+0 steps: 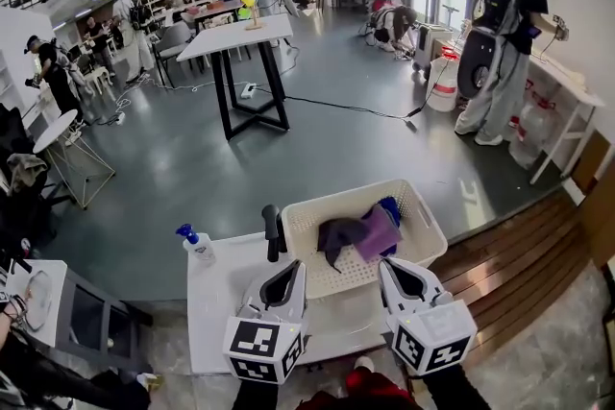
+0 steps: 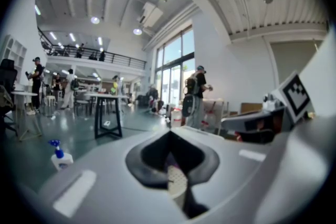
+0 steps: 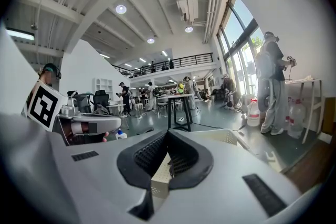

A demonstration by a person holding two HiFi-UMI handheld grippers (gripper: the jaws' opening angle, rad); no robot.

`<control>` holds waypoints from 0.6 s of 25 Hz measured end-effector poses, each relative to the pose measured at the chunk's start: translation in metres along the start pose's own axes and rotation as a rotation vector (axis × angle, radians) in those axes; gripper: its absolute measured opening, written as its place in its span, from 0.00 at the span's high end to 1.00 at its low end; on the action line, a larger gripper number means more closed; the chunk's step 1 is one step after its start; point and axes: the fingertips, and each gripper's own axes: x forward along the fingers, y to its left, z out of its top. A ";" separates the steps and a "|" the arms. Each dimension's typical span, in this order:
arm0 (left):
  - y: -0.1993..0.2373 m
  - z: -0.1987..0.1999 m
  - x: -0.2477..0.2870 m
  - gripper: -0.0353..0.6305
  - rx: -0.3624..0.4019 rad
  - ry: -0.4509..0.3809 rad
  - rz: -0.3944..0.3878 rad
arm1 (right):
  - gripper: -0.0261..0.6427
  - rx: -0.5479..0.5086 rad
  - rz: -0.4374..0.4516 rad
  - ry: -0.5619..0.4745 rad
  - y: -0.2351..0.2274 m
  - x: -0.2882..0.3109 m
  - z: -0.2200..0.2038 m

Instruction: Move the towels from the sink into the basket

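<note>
Towels (image 1: 360, 233) of crumpled cloth (one dark grey, one lilac, one blue) lie bunched inside the white perforated plastic basket (image 1: 432, 233), none hanging over its rim. No sink basin can be made out, so I cannot tell whether any towel is left there. The task looks close to done or done.

The left gripper (image 1: 288, 272) and the right gripper (image 1: 389, 266) sit just short of the basket's near wall. Both have their jaws pressed together on nothing. If another towel turns up, the jaws should be spread before reaching. The cloth should be pinched at a thick fold and carried well over the rim before it is let go, so the light basket is not pushed.

Beyond lies an open hall with a glossy grey-green floor (image 1: 173, 158), where a white-topped table on black legs (image 1: 240, 38) stands. Close in is the white counter (image 1: 221, 302) that bears the basket. On it are a black tap (image 1: 272, 233) beside the basket and a small blue-capped spray bottle (image 1: 197, 243).
</note>
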 end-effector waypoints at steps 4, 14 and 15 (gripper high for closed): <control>-0.002 -0.001 -0.016 0.94 0.007 0.000 0.007 | 0.95 -0.009 0.008 -0.012 0.011 -0.009 0.001; -0.004 -0.007 -0.048 0.94 0.009 -0.011 0.016 | 0.95 -0.032 0.003 -0.038 0.029 -0.032 -0.002; -0.004 -0.007 -0.051 0.94 0.007 -0.011 0.018 | 0.95 -0.031 0.002 -0.039 0.030 -0.034 -0.003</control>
